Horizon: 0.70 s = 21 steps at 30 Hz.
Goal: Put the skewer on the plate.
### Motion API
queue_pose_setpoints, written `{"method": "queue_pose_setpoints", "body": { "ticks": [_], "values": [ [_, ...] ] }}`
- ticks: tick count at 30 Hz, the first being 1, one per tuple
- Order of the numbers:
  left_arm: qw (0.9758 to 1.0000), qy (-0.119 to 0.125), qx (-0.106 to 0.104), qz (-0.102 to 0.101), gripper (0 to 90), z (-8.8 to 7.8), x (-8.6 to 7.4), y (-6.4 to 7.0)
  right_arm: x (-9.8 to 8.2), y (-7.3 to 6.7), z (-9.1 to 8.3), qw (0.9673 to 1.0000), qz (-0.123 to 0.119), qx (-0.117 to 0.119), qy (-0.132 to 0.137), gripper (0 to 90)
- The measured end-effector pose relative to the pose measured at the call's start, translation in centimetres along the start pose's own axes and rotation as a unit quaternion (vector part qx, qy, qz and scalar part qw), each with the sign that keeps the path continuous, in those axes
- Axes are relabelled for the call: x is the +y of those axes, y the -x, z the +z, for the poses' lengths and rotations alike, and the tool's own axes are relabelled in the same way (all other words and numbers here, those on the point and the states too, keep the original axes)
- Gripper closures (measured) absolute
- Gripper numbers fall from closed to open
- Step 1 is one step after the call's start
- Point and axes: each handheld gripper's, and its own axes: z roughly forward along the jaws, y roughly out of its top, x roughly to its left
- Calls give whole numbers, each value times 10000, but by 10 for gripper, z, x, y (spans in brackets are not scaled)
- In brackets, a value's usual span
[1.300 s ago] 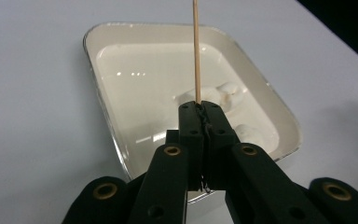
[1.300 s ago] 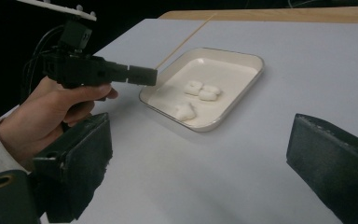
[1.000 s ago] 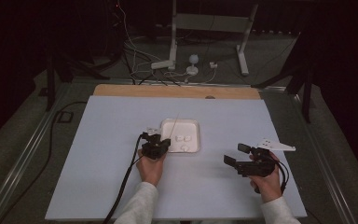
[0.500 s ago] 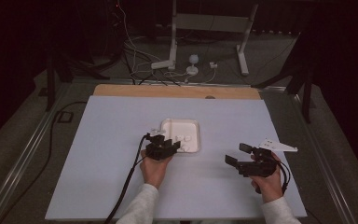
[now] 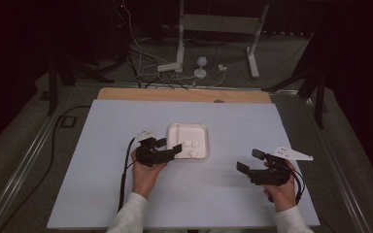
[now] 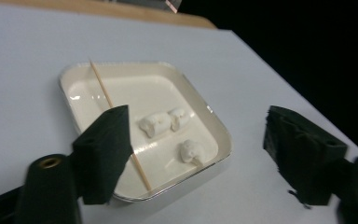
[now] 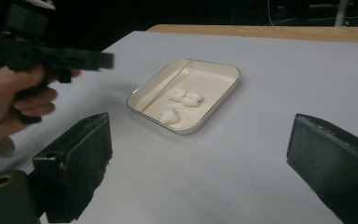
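Left tool [image 5: 171, 145] had just been spreading, nothing between its jaws, having apparently dropped the skewer [image 6: 116, 119] in the tray [image 6: 214, 128]; right tool [image 5: 248, 161] waited spread.

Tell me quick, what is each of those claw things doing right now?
Left gripper: open, its jaws have just been opening, holding nothing, beside the tray.
Right gripper: open, holding nothing.

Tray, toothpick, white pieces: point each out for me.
tray [image 6: 216, 133], left gripper view, right rim.
toothpick [image 6: 100, 84], left gripper view, upper shaft.
white pieces [image 6: 154, 124], left gripper view, middle of the biggest lump.
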Motion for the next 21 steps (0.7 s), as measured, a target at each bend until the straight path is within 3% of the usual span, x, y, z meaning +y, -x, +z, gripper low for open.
{"method": "queue_pose_setpoints", "body": {
  "ticks": [5, 12, 21],
  "values": [
    [9990, 352, -28, 263, 149, -32, 3, -2, -1, 0, -1, 10000, -77, -53, 5, 60],
    [9964, 614, 167, 559, 23, -68, -4, -12, -5, 0, -3, 9998, -158, -87, 51, 57],
    [9917, 811, 425, 905, 6, -102, -17, -24, -11, 3, -7, 9997, -175, -142, 91, 52]
  ]
}}
